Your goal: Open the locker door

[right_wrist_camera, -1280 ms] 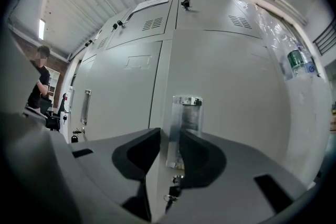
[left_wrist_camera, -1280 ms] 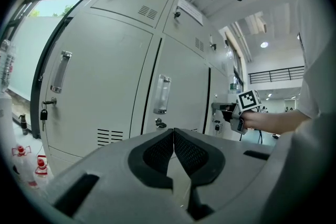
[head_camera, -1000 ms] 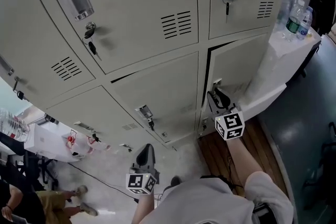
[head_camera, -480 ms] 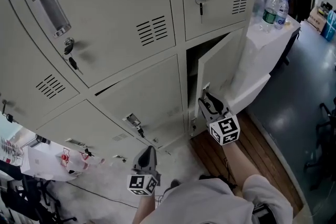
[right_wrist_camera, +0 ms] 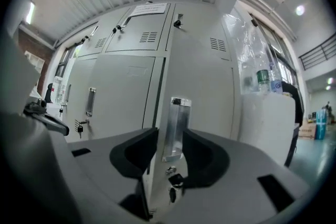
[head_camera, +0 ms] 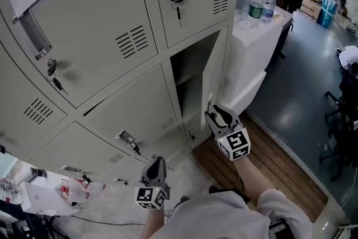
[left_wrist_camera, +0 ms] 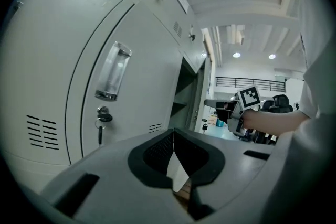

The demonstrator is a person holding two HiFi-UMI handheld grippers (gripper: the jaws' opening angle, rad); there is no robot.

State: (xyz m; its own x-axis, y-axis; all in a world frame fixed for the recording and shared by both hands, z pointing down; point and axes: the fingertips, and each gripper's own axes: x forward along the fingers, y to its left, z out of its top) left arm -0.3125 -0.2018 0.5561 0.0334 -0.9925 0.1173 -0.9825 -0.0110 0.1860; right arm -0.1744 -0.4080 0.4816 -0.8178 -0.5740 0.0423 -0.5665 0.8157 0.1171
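Head view first: my right tongs (head_camera: 214,116) are up at the free edge of the locker door (head_camera: 215,73). The door is swung out from the cabinet, with the dark inside of the locker showing just left of the tongs. My left tongs (head_camera: 156,162) hang lower and off to the left of the right ones, well apart from that door and touching nothing. Past the right tongs there's a white worktop (head_camera: 263,36) with a couple of water bottles (head_camera: 256,5) on it.

Left gripper view: these tongs are clenched tip to tip with nothing in them. The open locker is ahead and a bit right of them.

Right gripper view: the tongs are opening up. The door's metal handle (right_wrist_camera: 176,128) stands in the gap between them, and the pads aren't squeezing it. A key (right_wrist_camera: 173,183) hangs from the lock just below the handle.
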